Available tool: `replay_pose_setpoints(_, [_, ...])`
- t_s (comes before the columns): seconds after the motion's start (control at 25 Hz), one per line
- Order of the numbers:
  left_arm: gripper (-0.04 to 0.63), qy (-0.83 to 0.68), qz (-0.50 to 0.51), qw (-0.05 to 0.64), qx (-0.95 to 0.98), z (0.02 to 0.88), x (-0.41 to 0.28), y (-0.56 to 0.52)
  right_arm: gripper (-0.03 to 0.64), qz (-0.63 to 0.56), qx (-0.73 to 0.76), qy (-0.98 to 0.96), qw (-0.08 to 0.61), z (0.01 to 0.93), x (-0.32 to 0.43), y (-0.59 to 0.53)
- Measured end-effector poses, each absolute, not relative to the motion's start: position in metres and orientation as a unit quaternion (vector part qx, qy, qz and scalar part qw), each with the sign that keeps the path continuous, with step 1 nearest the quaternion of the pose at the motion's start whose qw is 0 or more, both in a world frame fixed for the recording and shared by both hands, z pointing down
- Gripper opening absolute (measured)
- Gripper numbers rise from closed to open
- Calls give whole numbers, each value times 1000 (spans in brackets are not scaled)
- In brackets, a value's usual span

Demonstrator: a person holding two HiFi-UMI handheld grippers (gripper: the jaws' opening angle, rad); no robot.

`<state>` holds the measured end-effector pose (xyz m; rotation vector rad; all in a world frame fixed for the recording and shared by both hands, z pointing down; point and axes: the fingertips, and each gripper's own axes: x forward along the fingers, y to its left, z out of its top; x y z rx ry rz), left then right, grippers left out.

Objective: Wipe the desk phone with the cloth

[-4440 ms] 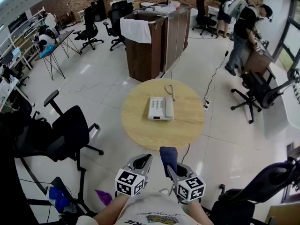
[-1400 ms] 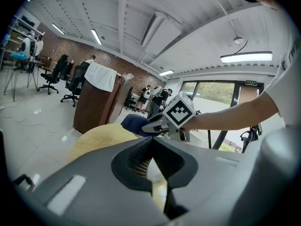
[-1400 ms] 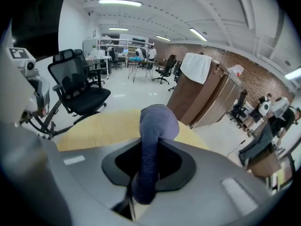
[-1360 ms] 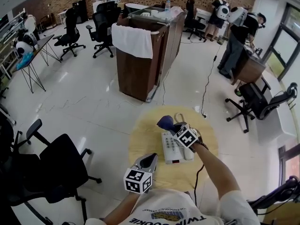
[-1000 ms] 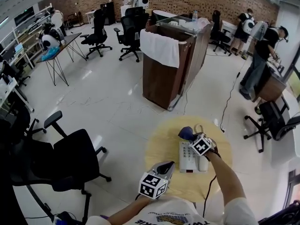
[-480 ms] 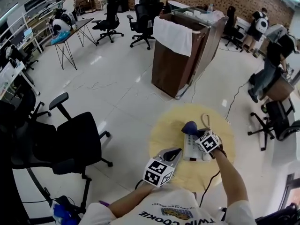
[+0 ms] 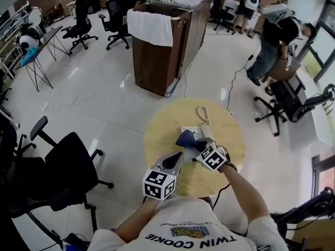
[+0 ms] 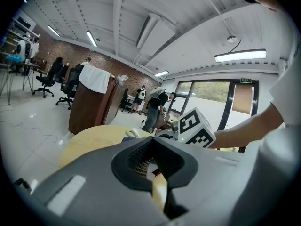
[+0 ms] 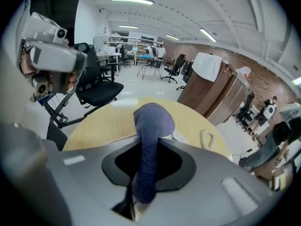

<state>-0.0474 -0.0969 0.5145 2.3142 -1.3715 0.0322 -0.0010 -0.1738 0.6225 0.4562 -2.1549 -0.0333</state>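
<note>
Two grippers in use. Left gripper, jaws pressed together and empty, sits nearest. Right gripper pinches the cloth; its free end stands just ahead, over the phone. Recommended: pinch firmly and stroke lightly, lest the phone slide.

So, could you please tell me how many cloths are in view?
2: a blue cloth clamped in the right claw by the phone, and a white cloth draped on the counter. More may be hidden among the far desks.
</note>
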Motion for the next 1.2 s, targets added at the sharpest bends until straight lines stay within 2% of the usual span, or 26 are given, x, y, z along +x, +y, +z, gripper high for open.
replay_pose_setpoints(0.52, [-6, -456, 28, 232, 859, 526, -21, -97, 66, 17, 236, -887, 396, 607, 24, -103])
replay_pose_setpoints(0.84, [-8, -454, 29, 232, 860, 525, -19, -97, 66, 36, 261, -886, 381, 605, 28, -102])
replay_pose_setpoints(1.08, [-8, -475, 18, 232, 849, 524, -38, -102, 66, 63, 292, -903, 310, 568, -9, -122])
replay_pose_setpoints(1.2, [-8, -491, 12, 230, 840, 523, -53, -106, 66, 117, 305, -905, 272, 559, -34, -136])
